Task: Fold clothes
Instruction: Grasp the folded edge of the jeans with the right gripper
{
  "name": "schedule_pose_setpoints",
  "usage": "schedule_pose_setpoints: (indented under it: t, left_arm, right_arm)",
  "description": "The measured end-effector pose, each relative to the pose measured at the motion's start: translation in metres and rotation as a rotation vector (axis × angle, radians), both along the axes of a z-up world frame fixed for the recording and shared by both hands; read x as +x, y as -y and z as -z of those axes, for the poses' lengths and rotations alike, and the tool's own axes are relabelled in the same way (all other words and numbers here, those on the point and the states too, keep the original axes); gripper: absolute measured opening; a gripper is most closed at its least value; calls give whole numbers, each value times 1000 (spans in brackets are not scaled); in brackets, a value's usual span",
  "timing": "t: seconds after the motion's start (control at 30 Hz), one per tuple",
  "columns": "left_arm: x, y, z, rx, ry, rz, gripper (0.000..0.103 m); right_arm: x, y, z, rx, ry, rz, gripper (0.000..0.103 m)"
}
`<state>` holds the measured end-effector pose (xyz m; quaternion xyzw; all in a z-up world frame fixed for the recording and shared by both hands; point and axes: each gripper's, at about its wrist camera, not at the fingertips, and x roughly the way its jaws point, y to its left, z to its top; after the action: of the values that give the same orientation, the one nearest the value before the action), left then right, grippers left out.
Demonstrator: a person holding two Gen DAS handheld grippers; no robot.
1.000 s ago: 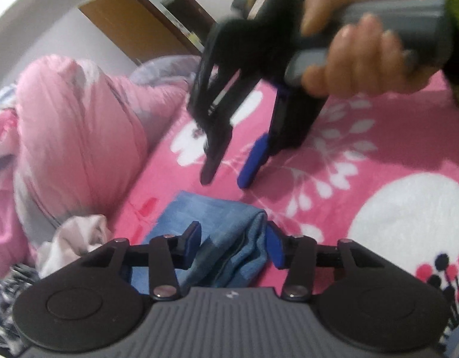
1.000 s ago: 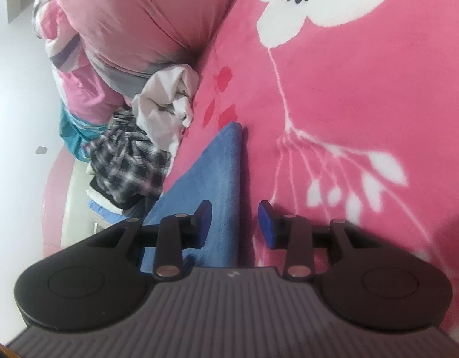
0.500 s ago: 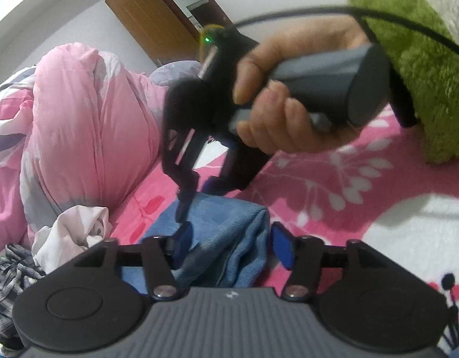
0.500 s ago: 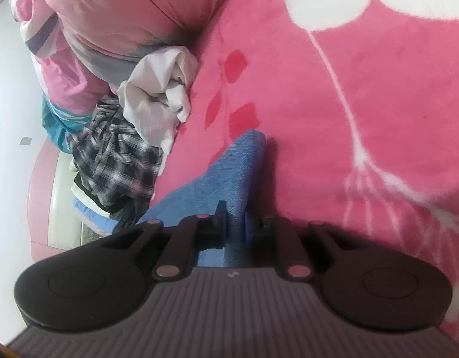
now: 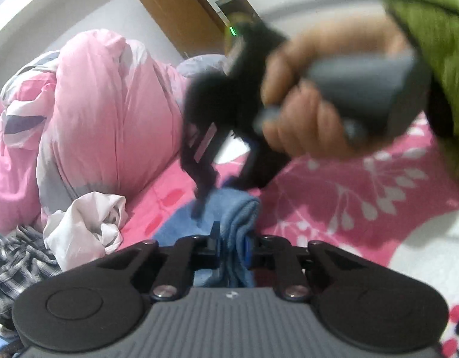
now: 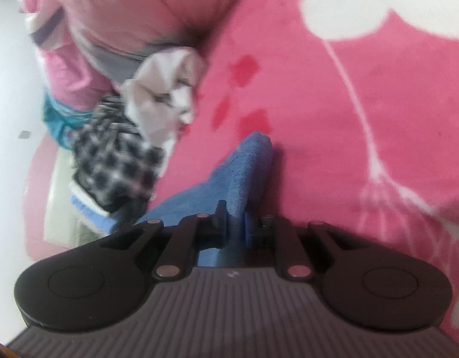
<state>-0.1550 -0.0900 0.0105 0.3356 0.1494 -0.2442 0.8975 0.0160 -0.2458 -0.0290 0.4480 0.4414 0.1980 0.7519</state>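
Pinching the blue cloth [image 5: 235,208], my left gripper [image 5: 231,243] had just been closing, and its pads now pressed a thick fold of it between them. My right gripper [image 6: 233,219] had been closing too, and it was clamped on another fold of the same cloth [image 6: 247,161]. That cloth lay on the pink blanket [image 5: 334,208], running from my fingers toward 12 o'clock in both wrist views. In the left wrist view my right hand [image 5: 304,113] sat blurred at 1 o'clock, wrapped round its grey handle, with its black fingers [image 5: 199,200] down on the far end of the cloth. A pink duvet [image 5: 104,113] bulked at 10 o'clock, with a white garment [image 5: 83,223] and a checked one [image 5: 17,262] heaped just below it, beside the cloth. A green sleeve [image 5: 432,29] showed at 2 o'clock.
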Motion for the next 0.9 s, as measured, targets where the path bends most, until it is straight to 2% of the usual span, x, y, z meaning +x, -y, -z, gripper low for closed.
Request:
schedule_pose_setpoints:
  t: [0.13,0.2,0.43,0.67,0.9]
  left_arm:
    - [-5,0,-14,-65,1,9,12]
    - [-10,6,-21,-72,22,25,12]
    - [-16,34,-41,-110,15,97,12]
    - [-41,94,-61,-190,-6,278,12]
    - [-66,160,-67,-287,-85,480,13]
  right_arm:
    - [-9,12,-2,46,54,19,5]
    - [-15,22,-9,66,86,25,5]
    - [-34,61,-30,89,162,60,5]
    - [-87,140,-55,40,231,168,5]
    - [-158,224,-70,-56,249,326,5]
